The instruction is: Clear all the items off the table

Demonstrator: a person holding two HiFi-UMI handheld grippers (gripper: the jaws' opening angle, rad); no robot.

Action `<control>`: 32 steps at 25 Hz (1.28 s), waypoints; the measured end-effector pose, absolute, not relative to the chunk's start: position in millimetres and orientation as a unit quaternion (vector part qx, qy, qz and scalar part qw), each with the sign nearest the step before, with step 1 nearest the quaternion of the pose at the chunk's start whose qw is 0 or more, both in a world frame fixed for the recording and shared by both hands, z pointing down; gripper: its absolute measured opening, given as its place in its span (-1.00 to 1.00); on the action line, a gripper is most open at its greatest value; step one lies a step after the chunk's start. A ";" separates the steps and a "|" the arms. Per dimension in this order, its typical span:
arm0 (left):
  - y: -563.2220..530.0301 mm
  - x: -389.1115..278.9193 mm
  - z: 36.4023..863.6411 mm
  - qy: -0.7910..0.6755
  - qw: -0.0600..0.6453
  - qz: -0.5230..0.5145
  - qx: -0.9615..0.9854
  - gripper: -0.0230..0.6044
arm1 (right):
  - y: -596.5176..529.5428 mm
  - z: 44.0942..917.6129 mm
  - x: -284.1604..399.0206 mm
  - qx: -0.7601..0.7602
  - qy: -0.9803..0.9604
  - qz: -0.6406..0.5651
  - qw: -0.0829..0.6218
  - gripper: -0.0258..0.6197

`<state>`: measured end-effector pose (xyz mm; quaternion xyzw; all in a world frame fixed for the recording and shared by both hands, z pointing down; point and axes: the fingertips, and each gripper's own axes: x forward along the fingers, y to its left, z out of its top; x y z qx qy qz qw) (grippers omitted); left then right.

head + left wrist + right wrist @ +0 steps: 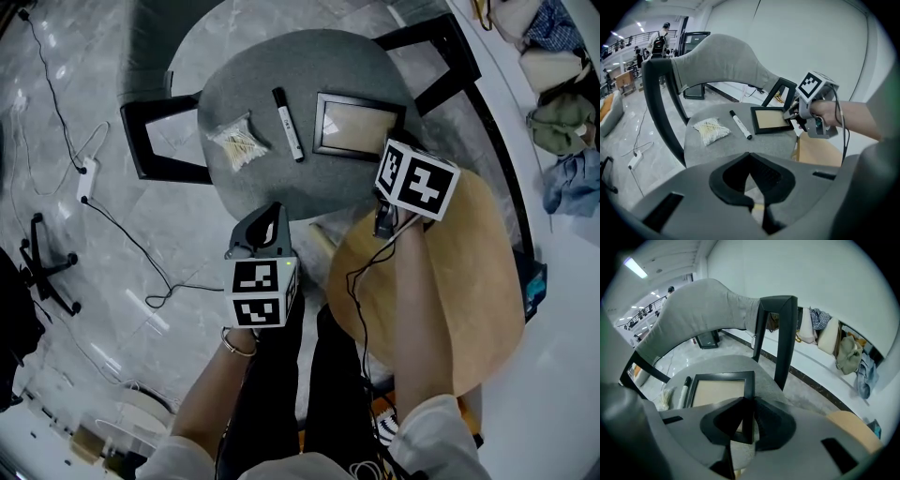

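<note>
Your right gripper (745, 403) has its jaws clamped on the right edge of the frame (356, 125), which lies flat on the seat (281, 66); your left gripper (749, 157), jaws together and empty, is farther back.

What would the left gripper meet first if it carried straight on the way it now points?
Most likely the bare near part of the grey round surface, short of the marker; depth is hard to judge, so treat this as probable.

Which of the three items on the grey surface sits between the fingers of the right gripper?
The black picture frame: its right edge is between them. The marker and the bag lie apart, untouched.
</note>
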<state>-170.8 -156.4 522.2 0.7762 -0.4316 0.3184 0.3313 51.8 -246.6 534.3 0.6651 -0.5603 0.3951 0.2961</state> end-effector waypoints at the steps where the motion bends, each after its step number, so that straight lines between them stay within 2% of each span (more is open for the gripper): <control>1: -154.6 -171.6 523.5 -0.430 0.333 0.320 0.776 -0.91 | -247.8 536.9 51.3 0.666 -0.560 0.395 0.296 -0.66; 6: -149.1 -175.1 526.5 -0.428 0.339 0.318 0.775 -0.91 | -248.4 545.5 55.2 0.679 -0.549 0.383 0.303 -0.65; 8: -148.1 -177.2 524.1 -0.430 0.338 0.314 0.776 -0.90 | -246.9 543.2 55.7 0.681 -0.551 0.375 0.303 -0.54; 21: -137.4 -191.9 468.4 -0.469 0.327 0.288 0.768 -0.91 | -193.9 461.9 36.3 0.667 -0.602 0.358 0.253 -0.54; 27: -106.2 -187.8 398.1 -0.463 0.325 0.276 0.777 -0.91 | -110.5 381.2 33.2 0.677 -0.611 0.330 0.243 -0.70; 32: -86.0 -151.3 325.2 -0.404 0.301 0.269 0.821 -0.91 | -61.8 302.4 37.7 0.709 -0.594 0.320 0.206 -0.82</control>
